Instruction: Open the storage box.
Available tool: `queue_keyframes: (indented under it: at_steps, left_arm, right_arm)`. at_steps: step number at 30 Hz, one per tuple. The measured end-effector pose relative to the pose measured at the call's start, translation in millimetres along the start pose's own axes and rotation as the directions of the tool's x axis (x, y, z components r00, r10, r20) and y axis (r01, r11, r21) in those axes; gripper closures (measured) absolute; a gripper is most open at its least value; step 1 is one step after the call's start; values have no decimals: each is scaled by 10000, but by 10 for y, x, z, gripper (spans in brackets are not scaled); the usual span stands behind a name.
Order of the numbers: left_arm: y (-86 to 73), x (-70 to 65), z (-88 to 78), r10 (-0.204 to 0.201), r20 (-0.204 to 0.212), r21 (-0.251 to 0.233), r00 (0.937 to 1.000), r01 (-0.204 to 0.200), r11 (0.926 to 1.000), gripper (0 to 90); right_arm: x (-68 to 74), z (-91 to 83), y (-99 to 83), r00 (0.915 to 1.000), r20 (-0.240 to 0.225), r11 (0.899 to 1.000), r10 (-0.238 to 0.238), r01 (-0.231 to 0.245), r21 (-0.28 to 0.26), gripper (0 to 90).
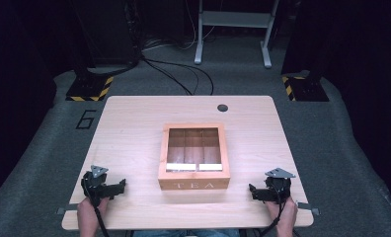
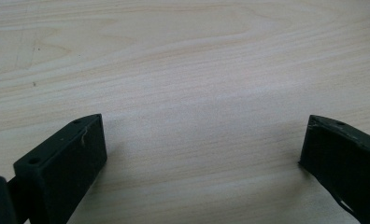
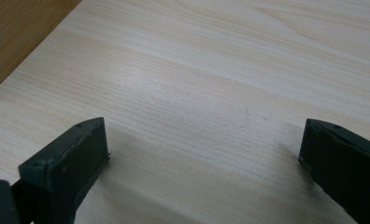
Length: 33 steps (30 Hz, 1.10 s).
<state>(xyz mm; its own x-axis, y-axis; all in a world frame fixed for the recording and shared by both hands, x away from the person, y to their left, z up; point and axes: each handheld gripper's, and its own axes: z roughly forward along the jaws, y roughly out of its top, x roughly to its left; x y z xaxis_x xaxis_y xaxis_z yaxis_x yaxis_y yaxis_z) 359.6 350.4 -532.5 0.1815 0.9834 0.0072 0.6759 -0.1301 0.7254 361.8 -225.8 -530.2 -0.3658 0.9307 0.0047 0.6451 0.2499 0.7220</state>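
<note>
Resting on the pale wood-grain table (image 1: 134,123) near the person's edge, both tools sit idle, so the work on the square light-wood tea box with a clear window lid and the word TEA on its front (image 1: 194,185) looks not yet begun. The left gripper (image 1: 120,185) has its jaws spread wide with only bare tabletop between them, as the left gripper view confirms (image 2: 202,140). The right gripper (image 1: 253,190) stands just as wide and holds nothing; in its own view (image 3: 204,140) a strip of the box's side (image 3: 15,32) lies beyond and to the left of its jaws. The box sits between the two grippers, well apart from each, lid shut. Through the lid, dividers and two white strips show at the near end. Reaching, gripping and opening all appear still to be done.
</note>
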Motion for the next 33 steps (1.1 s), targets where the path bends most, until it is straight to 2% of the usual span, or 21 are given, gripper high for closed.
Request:
queue_keyframes:
  at_steps: [19,23,26,29,31,33]
  left_arm:
    - [0,1,1,-11,4,0,10000,11,10000,3]
    - [0,1,0,-14,19,13,10000,14,10000,3]
    - [1,2,-1,-18,39,36,10000,17,10000,3]
    - [2,2,-2,-49,71,83,10000,48,10000,2]
    - [1,1,1,-58,47,49,10000,58,10000,1]
    - [1,1,1,-56,46,52,10000,56,10000,1]
  right_arm:
    - [1,-3,-1,9999,56,9999,-97,97,37,11]
    - [13,-4,-3,9998,162,9999,100,-99,-41,17]
    - [-17,-28,-1,9999,-118,10000,16,-16,41,30]
    - [-8,-62,4,9989,-339,9993,316,-323,-195,15]
    - [27,-103,23,9991,-401,9990,156,-172,-416,10]
    - [100,-158,61,9978,-658,9985,25,-61,-537,6]
